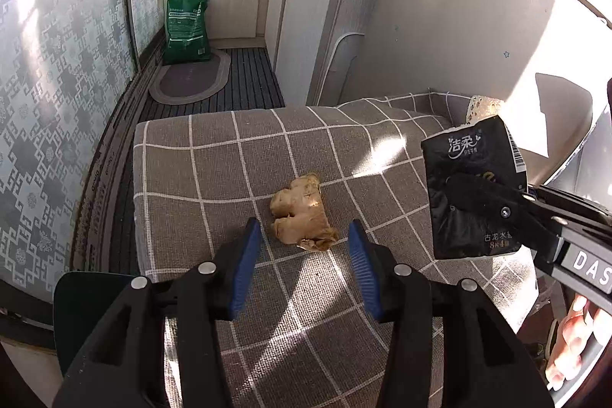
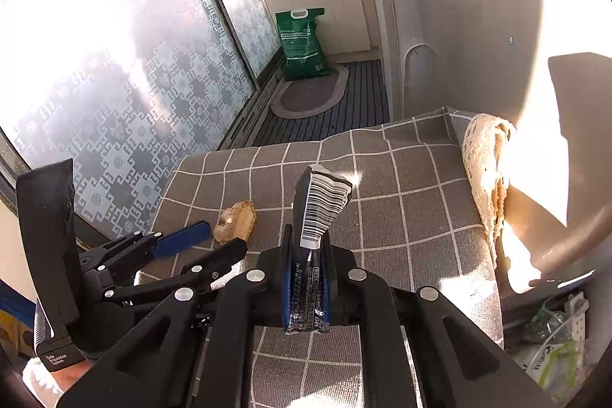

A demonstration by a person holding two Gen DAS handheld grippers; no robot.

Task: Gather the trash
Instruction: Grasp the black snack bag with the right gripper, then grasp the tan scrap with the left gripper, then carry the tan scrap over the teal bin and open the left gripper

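Currently, the left gripper (image 1: 304, 247) is hovering over the checked cushion (image 1: 214, 178), its blue-padded jaws standing spread with nothing between them. Just ahead of the fingertips, the crumpled brown paper wad (image 1: 300, 215) is lying loose on the fabric, apart from both pads. To its right, the right gripper (image 2: 306, 278) is holding the black tissue packet (image 2: 311, 255) clear of the cushion, jaws pressed together on the flattened wrapper.

The step in hand appears to be the pickup of the wad by the left gripper. For a sound grasp, the operator should be lowering the jaws so that one pad passes each side of the wad, keeping the tips just off the cloth to avoid pinching the cover. The wad looks light and irregular, so closing across its thickest middle part is advisable; a grip on a loose corner risks tearing or a drop. The right gripper should be staying well aside, keeping the packet out of the approach path.
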